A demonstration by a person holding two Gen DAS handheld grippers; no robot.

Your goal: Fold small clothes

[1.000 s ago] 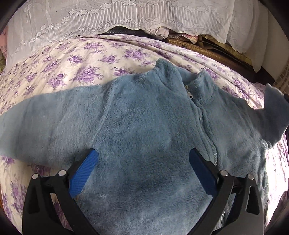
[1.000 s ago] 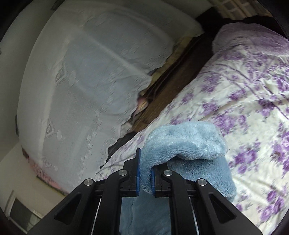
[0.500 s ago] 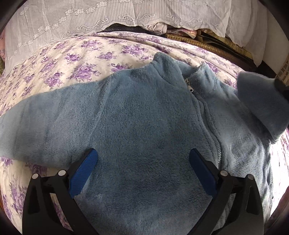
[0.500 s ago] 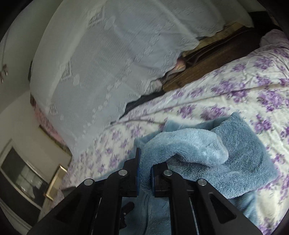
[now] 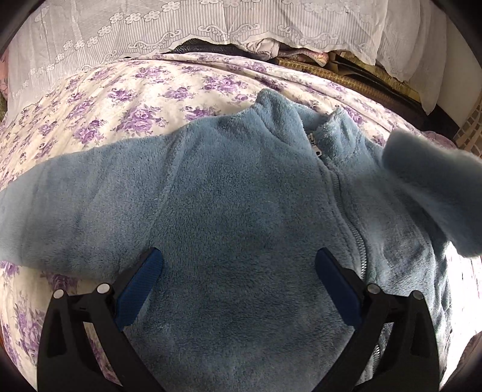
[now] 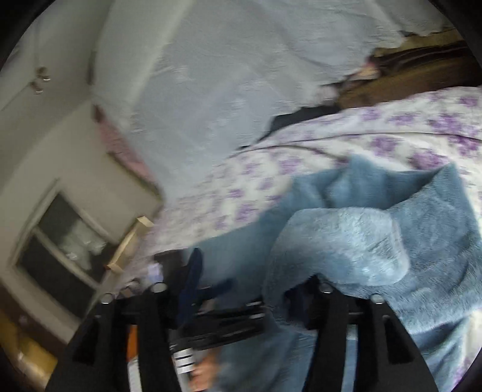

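Observation:
A small blue fleece jacket [image 5: 241, 211] lies front up on the floral bedspread [image 5: 135, 99], its zip [image 5: 340, 205] closed to the collar. My left gripper [image 5: 238, 256] stands open just over the jacket's chest, with only flat fleece between the wide-apart fingers. The left sleeve lies spread out to the side. The right sleeve [image 5: 436, 193] is raised and folded in over the jacket's right side. In the blurred right wrist view my right gripper [image 6: 256, 271] has its jaws opening. The sleeve [image 6: 340, 241] is draped over the right finger and hides its tip; no pad presses on it.
A white lace cloth [image 5: 211, 27] hangs along the far side of the bed, with a dark wooden edge and piled fabrics [image 5: 346, 81] beneath it. A framed panel [image 6: 60, 241] stands by the wall at the left. A hand [image 6: 205, 371] shows low in the right wrist view.
The right gripper carried the right sleeve inward over the jacket toward the zip, rolled, and then its jaws parted from the sleeve. The left gripper and the jacket body stayed put.

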